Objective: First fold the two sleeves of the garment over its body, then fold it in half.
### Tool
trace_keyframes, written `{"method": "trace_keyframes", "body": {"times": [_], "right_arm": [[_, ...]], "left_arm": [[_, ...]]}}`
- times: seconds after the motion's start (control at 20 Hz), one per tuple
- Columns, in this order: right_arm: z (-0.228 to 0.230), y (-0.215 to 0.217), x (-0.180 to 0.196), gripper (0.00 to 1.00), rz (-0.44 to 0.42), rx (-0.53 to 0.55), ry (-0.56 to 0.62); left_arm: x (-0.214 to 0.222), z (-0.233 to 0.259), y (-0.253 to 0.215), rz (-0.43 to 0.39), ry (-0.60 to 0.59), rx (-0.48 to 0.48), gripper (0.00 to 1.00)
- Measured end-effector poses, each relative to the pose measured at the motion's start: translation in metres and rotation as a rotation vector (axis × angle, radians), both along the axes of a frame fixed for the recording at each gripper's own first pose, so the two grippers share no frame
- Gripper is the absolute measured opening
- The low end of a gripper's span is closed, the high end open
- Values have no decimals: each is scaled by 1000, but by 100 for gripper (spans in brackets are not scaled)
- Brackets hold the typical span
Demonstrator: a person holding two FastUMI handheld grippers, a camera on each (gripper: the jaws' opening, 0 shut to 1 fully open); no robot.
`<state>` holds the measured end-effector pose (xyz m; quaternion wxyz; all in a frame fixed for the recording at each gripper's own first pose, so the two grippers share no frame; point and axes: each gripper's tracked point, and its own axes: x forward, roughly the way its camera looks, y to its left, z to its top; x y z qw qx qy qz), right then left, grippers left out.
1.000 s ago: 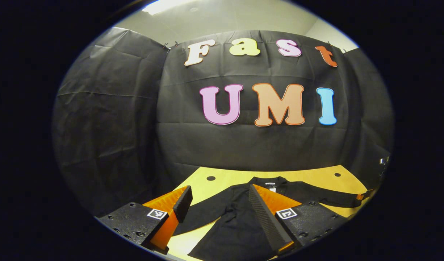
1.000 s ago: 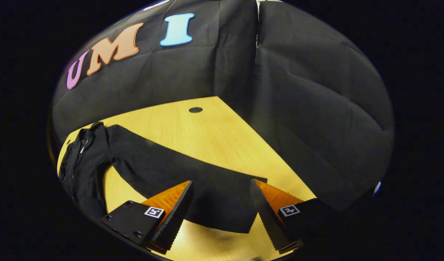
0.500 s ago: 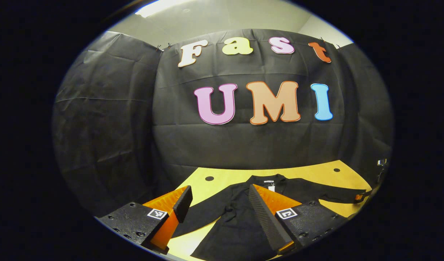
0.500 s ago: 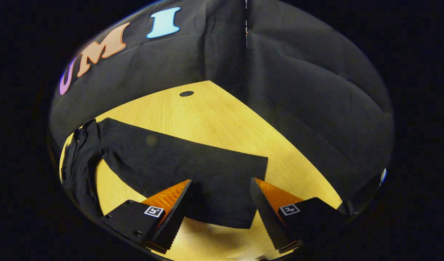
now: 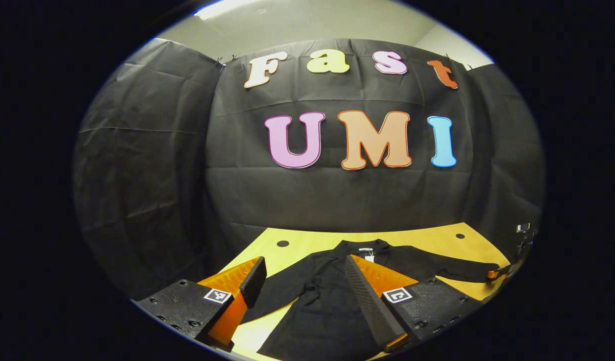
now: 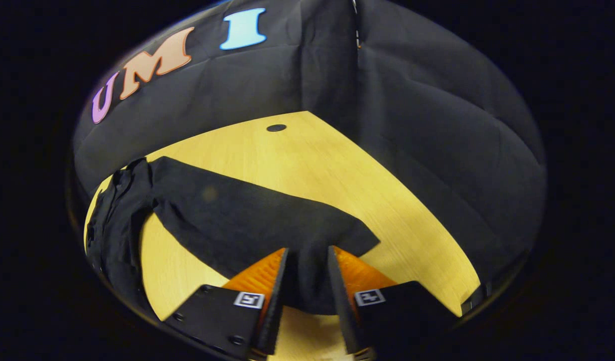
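Observation:
A black long-sleeved garment (image 5: pixel 322 306) lies flat on the yellow wooden table (image 5: pixel 428 240), collar (image 5: pixel 366 249) towards the wall. My left gripper (image 5: pixel 303 265) hovers open above its body, holding nothing. One sleeve (image 5: pixel 282 291) runs out to the left, the other (image 5: pixel 453 271) to the right, where the right gripper (image 5: pixel 494 274) sits at the cuff. In the right gripper view that sleeve (image 6: pixel 247 215) stretches across the table (image 6: pixel 297 160) from the garment body (image 6: pixel 114 220). My right gripper (image 6: pixel 307 255) is drawn in on the cuff end, with cloth bunched between its fingers.
Black cloth walls close the table in at the back and on both sides. Small dark holes (image 5: pixel 282 243) (image 5: pixel 460 235) (image 6: pixel 276 128) mark the tabletop near the far corners. Bare wood lies beyond the right sleeve, up to the wall.
The right gripper's fingers have drawn in from wide open onto the sleeve's cuff, gathering the cloth. The left gripper has stayed open, with its view drifting only slightly.

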<state>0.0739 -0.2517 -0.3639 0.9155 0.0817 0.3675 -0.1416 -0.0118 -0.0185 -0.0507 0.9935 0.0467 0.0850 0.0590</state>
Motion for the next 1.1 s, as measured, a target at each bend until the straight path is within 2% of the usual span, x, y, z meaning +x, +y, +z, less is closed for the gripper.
{"method": "trace_keyframes", "body": {"times": [0.05, 0.1, 0.15, 0.2, 0.25, 0.3, 0.35, 0.4, 0.55, 0.6, 0.65, 0.9, 1.0, 1.05, 1.1], "right_arm": [[1, 4, 1, 41, 11, 11, -3], [1, 6, 2, 40, 4, 13, -3], [2, 7, 3, 26, 8, 24, -10], [0, 10, 3, 26, 0, 34, -3], [2, 10, 6, 12, -9, 41, -8], [1, 11, 5, 12, -12, 52, -1], [2, 11, 6, 4, -17, 55, -1], [2, 11, 5, 7, -18, 58, 12], [6, 11, 4, 7, -22, 63, 66], [8, 14, 7, 0, -19, 68, 76], [15, 15, 10, 3, -19, 72, 67], [70, 28, 35, 4, -18, 83, -30], [97, 33, 46, 3, -8, 72, -64], [113, 37, 52, 0, -3, 62, -87], [129, 43, 59, 3, 5, 58, -114]], "left_arm": [[0, 0, 0, -3, -2, 4, 94], [1, 0, -1, -6, -5, 8, 94], [1, 2, -1, -10, -7, 13, 94], [1, 1, -2, -15, -9, 16, 94], [2, 1, -2, -18, -9, 19, 94], [1, 0, -2, -21, -8, 21, 93], [3, 0, -1, -24, -6, 21, 94], [2, -1, -1, -28, -4, 19, 94], [3, 4, 1, -36, -23, 14, 94], [3, 4, 3, -40, -27, 10, 94], [3, 3, 4, -41, -25, 6, 94], [4, -6, 14, -53, -13, -24, 94], [5, -12, 19, -63, -3, -38, 94], [6, -15, 21, -66, -1, -45, 94], [8, -17, 24, -68, 2, -53, 94]]}}
